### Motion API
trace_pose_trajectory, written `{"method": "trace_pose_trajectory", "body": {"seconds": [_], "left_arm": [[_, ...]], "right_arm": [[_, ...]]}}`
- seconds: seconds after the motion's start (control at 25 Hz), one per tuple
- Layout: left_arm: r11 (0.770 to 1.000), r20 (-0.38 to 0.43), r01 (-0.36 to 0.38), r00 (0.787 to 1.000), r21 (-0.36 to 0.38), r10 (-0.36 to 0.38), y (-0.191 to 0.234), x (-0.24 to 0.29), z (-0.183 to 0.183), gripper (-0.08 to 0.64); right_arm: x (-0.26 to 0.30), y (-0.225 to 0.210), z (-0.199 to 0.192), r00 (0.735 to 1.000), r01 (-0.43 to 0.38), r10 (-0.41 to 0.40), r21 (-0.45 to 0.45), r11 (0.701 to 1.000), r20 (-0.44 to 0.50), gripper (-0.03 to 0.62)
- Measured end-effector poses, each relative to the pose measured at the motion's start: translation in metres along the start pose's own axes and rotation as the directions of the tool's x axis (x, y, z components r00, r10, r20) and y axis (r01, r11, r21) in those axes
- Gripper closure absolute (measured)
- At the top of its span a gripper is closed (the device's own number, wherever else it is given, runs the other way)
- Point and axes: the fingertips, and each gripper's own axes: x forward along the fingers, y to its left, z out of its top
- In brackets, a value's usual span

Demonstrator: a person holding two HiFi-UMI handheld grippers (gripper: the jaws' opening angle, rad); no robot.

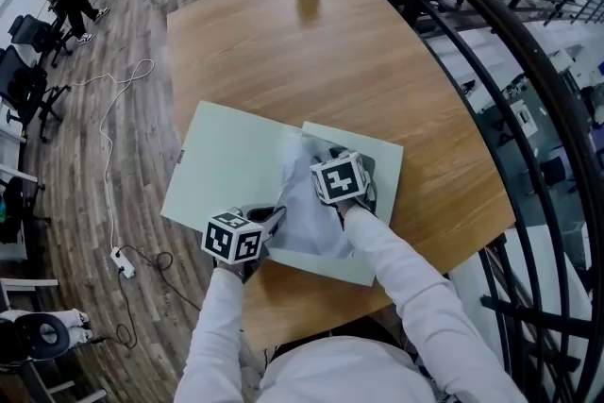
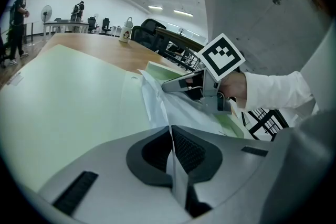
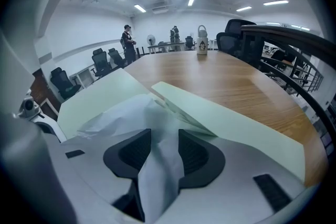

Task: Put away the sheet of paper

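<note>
1. Head view shows a pale green folder point(image 1: 226, 165) lying open on the wooden table point(image 1: 283, 52). The sheet of paper point(image 1: 307, 208) lies crumpled over its fold and right half, close to the person's body.
2. Left gripper point(image 2: 171, 135) is clamped on a thin edge of the sheet, its jaws pressed together with only the paper between them.
3. Right gripper point(image 3: 164, 139) is closed on a bunched fold of the same sheet. Just beyond its jaws a green flap point(image 3: 184, 105) of the folder stands slightly raised.
4. The step in hand looks like feeding the sheet into the folder. It seems only partly done, since the paper is rumpled rather than flat.
5. To do it well, the two grippers should likely draw gently apart so the sheet goes taut and flat, without tugging hard enough to tear it.
6. The leading edge should then slide in under the flap, kept low along the folder. Both grips should let go only once the sheet lies inside, because a one-sided release risks the paper springing back or creasing further.
</note>
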Motion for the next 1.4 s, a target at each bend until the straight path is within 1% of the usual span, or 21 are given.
{"method": "trace_pose_trajectory", "body": {"seconds": [0.16, 0.32, 0.44, 0.56, 0.64, 0.8, 0.96, 1.12, 1.24, 1.4], "left_arm": [[1.000, -0.007, 0.004, 1.000, -0.001, -0.004, -0.001, 0.000, 0.000, 0.543], [1.000, -0.009, 0.003, 1.000, -0.005, -0.003, 0.001, -0.002, 0.002, 0.543], [1.000, -0.007, 0.011, 1.000, -0.014, -0.011, 0.002, -0.003, 0.002, 0.543], [1.000, -0.015, 0.010, 1.000, -0.007, -0.010, 0.003, -0.001, 0.000, 0.543], [1.000, -0.017, 0.007, 1.000, -0.010, -0.007, 0.004, 0.000, -0.002, 0.543], [1.000, -0.020, 0.006, 1.000, -0.016, -0.006, 0.005, 0.001, -0.002, 0.543], [1.000, -0.032, 0.000, 0.999, -0.016, -0.001, 0.004, 0.003, -0.001, 0.543], [1.000, -0.045, -0.003, 0.999, -0.021, 0.002, 0.002, 0.006, -0.005, 0.543], [1.000, -0.051, 0.001, 0.999, -0.017, -0.002, -0.001, 0.009, -0.004, 0.543], [1.000, -0.059, 0.006, 0.998, -0.008, -0.007, -0.006, 0.013, -0.003, 0.543]], "right_arm": [[0.003, -0.002, -0.004, 1.000, -0.002, 0.004, 0.050, 0.999, -0.027, 0.403], [0.006, 0.000, 0.001, 1.000, -0.005, 0.006, 0.093, 0.996, -0.009, 0.403], [0.006, 0.000, 0.001, 1.000, -0.002, 0.001, 0.087, 0.996, 0.007, 0.403], [0.002, 0.002, 0.005, 0.999, -0.004, 0.001, 0.076, 0.997, 0.033, 0.403], [-0.003, 0.006, 0.009, 0.998, -0.026, 0.022, 0.067, 0.997, 0.061, 0.403], [-0.016, 0.019, 0.013, 0.990, -0.097, 0.091, 0.054, 0.994, 0.106, 0.403], [-0.039, 0.030, 0.026, 0.969, -0.171, 0.158, 0.054, 0.984, 0.188, 0.404], [-0.071, 0.041, 0.043, 0.933, -0.225, 0.203, 0.044, 0.973, 0.296, 0.408], [-0.095, 0.043, 0.050, 0.910, -0.249, 0.219, 0.039, 0.968, 0.353, 0.414], [-0.121, 0.040, 0.048, 0.889, -0.269, 0.226, 0.054, 0.962, 0.398, 0.419]]}}
